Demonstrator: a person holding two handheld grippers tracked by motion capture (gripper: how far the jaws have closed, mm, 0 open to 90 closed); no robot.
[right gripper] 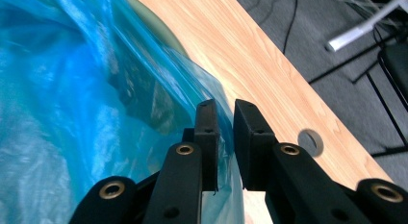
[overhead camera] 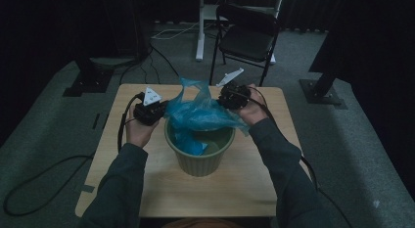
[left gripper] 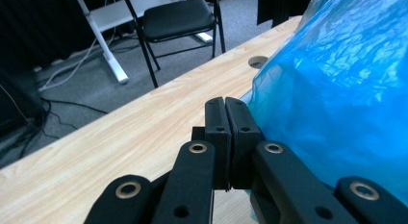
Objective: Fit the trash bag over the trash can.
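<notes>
Table (overhead camera: 147, 189): blue bag (overhead camera: 200, 115) over bin (overhead camera: 200, 159), between claws.

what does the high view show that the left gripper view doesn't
High view alone: the green bin under the blue bag, the right tool at the bag's far edge, and the person's sleeves.

Left gripper view alone: the left tool close up, jaws pressed together against the bag's edge, plus a round hole in the table.

Both share: the blue bag, the wooden table and the black chair behind it.
</notes>
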